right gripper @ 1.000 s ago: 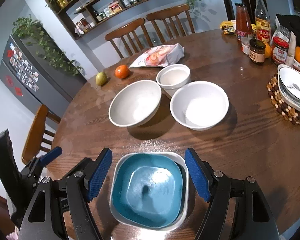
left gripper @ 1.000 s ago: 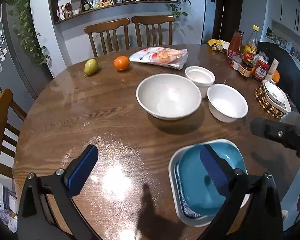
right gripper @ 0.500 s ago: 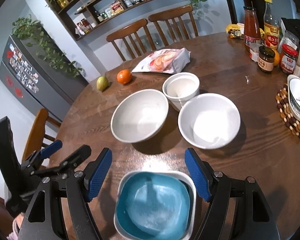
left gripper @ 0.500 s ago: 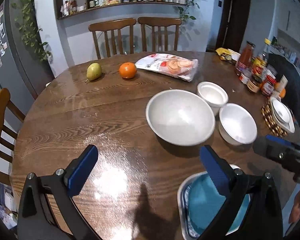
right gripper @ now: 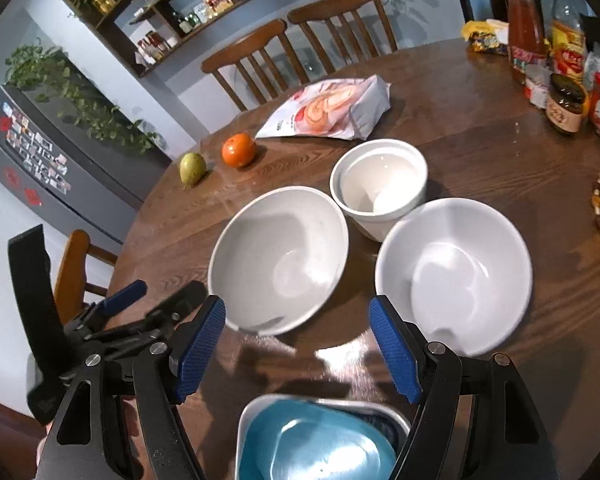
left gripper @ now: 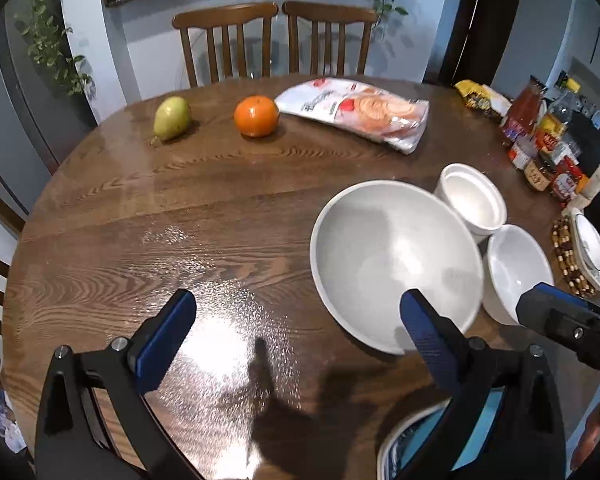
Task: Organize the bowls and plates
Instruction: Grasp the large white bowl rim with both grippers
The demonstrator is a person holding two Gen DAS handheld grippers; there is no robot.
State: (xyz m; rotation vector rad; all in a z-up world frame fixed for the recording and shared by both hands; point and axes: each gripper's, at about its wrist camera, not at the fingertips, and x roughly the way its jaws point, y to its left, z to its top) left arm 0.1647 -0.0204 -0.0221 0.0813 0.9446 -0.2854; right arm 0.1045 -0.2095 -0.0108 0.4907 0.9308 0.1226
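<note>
My left gripper (left gripper: 296, 336) hangs over the near left part of the round wooden table (left gripper: 204, 216), its blue-padded jaws spread wide with nothing between them; its right pad overlaps the near rim of the large white bowl (left gripper: 396, 264). In the right wrist view that same gripper shows at the near left edge, level with the big bowl.

My right gripper (right gripper: 296, 344) sits just right of it, jaws also wide apart and empty, angled down at the table's near edge. Directly below it is the blue square dish (right gripper: 316, 448) nested in a pale square plate (right gripper: 248, 424). Beyond its pads, the large bowl lies left, the medium white bowl (right gripper: 454, 276) right, and the small straight-sided white bowl (right gripper: 380, 184) just behind, touching or nearly touching both.

Farther off are a pear (right gripper: 192, 168), an orange (right gripper: 239, 149) and a snack bag (right gripper: 328, 108). Far right stand sauce bottles and jars (right gripper: 560, 64); their label writing is too blurred to read.
</note>
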